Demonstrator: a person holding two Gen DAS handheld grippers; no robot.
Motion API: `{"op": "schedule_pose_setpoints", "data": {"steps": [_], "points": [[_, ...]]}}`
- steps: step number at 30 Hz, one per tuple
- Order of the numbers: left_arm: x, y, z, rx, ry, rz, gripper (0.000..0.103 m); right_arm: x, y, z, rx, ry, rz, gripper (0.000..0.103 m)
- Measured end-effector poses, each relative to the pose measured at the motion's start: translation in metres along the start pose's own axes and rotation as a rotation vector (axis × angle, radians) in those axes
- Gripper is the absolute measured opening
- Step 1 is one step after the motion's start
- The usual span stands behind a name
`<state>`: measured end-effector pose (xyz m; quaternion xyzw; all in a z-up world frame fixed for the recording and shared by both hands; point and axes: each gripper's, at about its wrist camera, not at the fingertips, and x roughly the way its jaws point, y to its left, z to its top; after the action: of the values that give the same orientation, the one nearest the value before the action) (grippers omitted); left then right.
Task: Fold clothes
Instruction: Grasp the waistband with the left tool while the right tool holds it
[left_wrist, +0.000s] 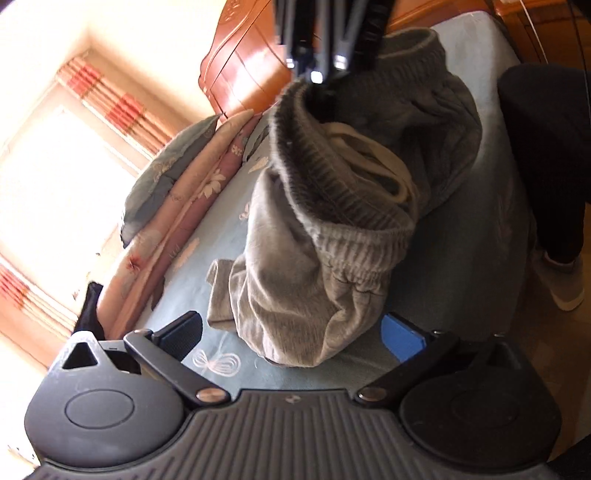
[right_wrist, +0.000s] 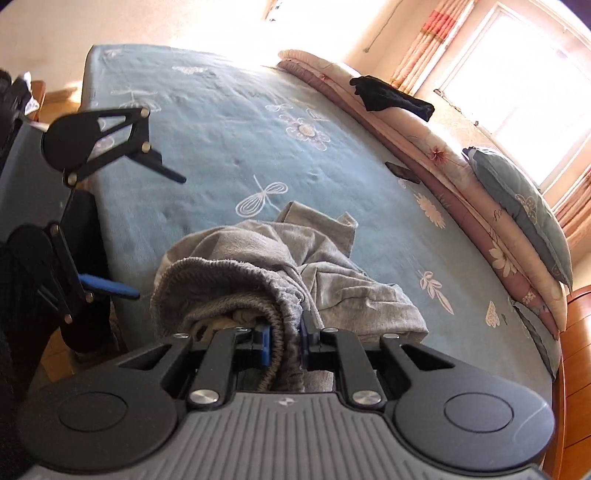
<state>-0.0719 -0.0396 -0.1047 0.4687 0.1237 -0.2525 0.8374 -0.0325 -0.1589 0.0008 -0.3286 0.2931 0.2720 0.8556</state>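
Right gripper clamped on sweatpants waistband, left gripper wide and empty.

Right gripper (right_wrist: 284, 345): jaws narrow, pinching the ribbed waistband of the grey sweatpants (right_wrist: 295, 266) and lifting that edge off the bed (right_wrist: 207, 122); rest of the pants lies bunched on the blue floral sheet near the bed's edge. White drawstring (left_wrist: 373, 147) hangs loose inside the open waistband. Left gripper (left_wrist: 295, 332): fingers spread wide, nothing between them, hovering just beside the crumpled leg end of the pants; contact not clear. Folded quilts (right_wrist: 461, 177) stacked along the far side of the bed, a pillow (right_wrist: 517, 206) and a black garment (right_wrist: 391, 98) on top. Wooden headboard (left_wrist: 240, 62) behind. Person's dark trouser leg (left_wrist: 546, 155) beside the bed.
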Motion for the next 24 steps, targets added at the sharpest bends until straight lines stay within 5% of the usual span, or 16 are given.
{"op": "schedule_pose_setpoints", "data": {"steps": [5,11,15,16,21,24], "points": [[0.003,-0.018,0.011,0.046,-0.118,0.012,0.102,-0.020,-0.012,0.016,0.043,-0.051,-0.009,0.017],[0.013,0.004,0.020,-0.022,-0.180,0.182,0.100,-0.033,-0.015,0.023,0.035,-0.059,-0.034,0.017],[0.001,0.050,0.013,-0.191,-0.208,0.340,0.097,-0.037,-0.018,0.014,0.060,-0.042,-0.050,0.017],[-0.002,0.059,0.010,-0.267,-0.220,0.309,0.097,-0.038,-0.019,0.013,0.068,-0.042,-0.044,0.017],[0.008,0.040,0.009,-0.049,-0.246,0.170,0.097,-0.036,-0.018,0.015,0.060,-0.036,-0.034,0.018],[0.016,0.036,0.014,-0.038,-0.260,0.087,0.096,-0.035,-0.012,0.017,0.028,-0.033,-0.039,0.018]]}}
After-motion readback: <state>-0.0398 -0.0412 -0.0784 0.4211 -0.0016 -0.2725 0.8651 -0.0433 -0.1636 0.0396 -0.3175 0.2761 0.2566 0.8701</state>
